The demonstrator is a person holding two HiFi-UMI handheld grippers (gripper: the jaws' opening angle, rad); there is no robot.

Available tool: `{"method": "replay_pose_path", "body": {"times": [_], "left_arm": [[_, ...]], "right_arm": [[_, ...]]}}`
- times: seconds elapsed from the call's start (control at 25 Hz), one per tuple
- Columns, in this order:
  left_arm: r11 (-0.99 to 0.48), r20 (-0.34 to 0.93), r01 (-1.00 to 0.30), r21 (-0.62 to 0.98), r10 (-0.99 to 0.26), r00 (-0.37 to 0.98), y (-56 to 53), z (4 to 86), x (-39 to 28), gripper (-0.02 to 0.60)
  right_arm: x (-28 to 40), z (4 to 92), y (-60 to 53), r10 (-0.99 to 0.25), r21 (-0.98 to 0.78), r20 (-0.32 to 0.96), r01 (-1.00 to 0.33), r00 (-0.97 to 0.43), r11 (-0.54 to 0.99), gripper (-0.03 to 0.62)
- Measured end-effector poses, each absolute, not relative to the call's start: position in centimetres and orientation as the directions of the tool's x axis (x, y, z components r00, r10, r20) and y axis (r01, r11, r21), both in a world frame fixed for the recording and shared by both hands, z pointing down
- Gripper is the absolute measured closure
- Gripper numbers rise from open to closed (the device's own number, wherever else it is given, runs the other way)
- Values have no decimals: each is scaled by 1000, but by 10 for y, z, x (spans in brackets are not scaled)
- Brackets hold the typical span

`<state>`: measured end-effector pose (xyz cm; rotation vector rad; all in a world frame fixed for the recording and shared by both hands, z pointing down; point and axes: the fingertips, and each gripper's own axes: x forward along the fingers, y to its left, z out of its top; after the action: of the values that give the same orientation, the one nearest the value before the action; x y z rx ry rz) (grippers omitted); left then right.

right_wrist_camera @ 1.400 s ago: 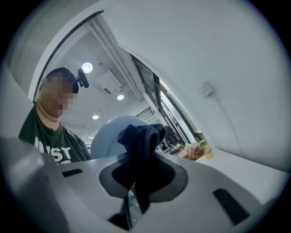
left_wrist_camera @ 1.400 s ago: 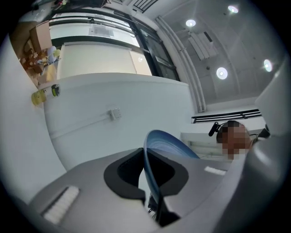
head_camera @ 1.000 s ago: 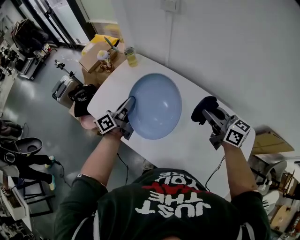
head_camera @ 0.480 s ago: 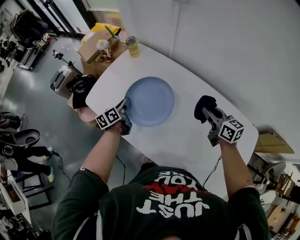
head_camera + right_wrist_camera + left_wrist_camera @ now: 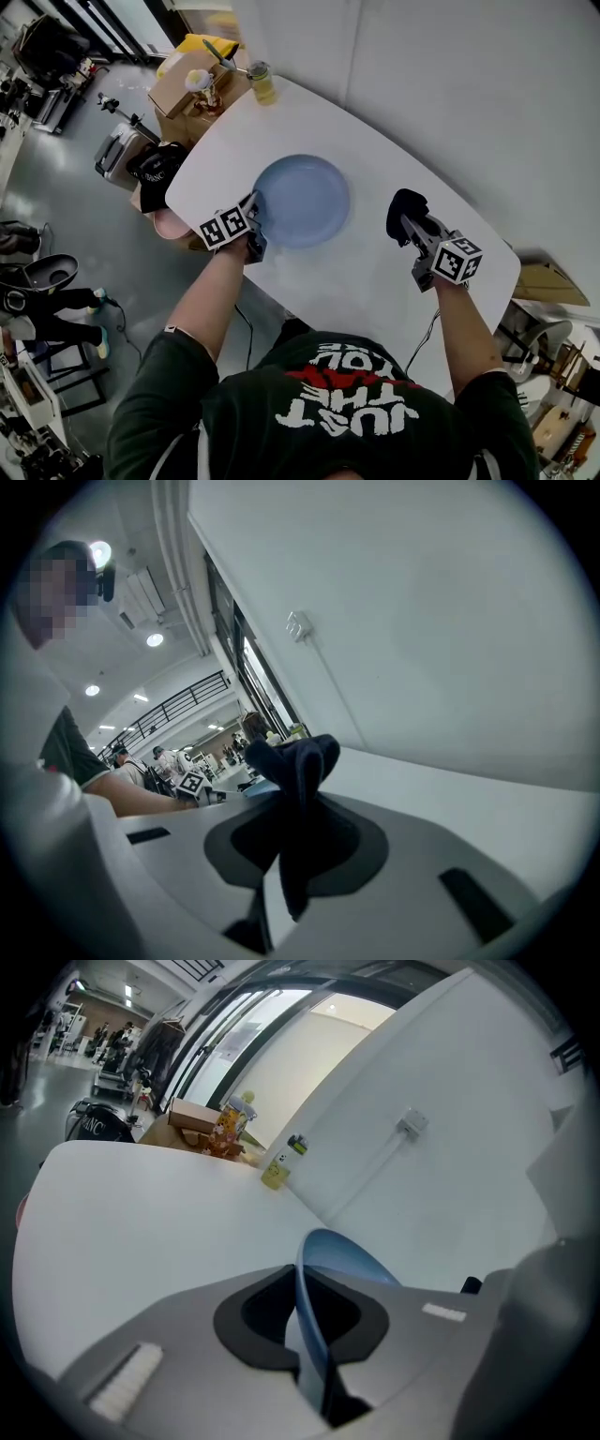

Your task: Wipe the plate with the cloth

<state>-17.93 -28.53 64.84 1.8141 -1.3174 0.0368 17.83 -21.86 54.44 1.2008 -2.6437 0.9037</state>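
Observation:
A round light-blue plate lies low over the white table, near its middle. My left gripper is shut on the plate's near-left rim; in the left gripper view the plate runs edge-on between the jaws. To the right, my right gripper is shut on a dark navy cloth, held above the table and apart from the plate. In the right gripper view the cloth bunches up out of the closed jaws.
A small bottle of yellow liquid stands at the table's far corner. Beyond it sits a cardboard box with bright items. A black bag and a stool are on the floor off the table's left edge. A white wall runs behind.
Both grippers have come down toward the table. The plate, held up close and tilted a second ago, now sits low and nearly flat. The cloth stayed in the right gripper.

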Motion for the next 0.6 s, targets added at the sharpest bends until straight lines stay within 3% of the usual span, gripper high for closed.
{"method": "replay_pose_path", "body": {"times": [0.4, 0.6], "left_arm": [[-44, 557, -838, 545, -728, 401, -293, 675, -178, 563], [-99, 708, -935, 339, -629, 323, -289, 707, -177, 553]], "right_arm": [[172, 558, -220, -634, -492, 337, -704, -696, 512, 546], [169, 561, -219, -625, -496, 342, -699, -702, 515, 546]]}}
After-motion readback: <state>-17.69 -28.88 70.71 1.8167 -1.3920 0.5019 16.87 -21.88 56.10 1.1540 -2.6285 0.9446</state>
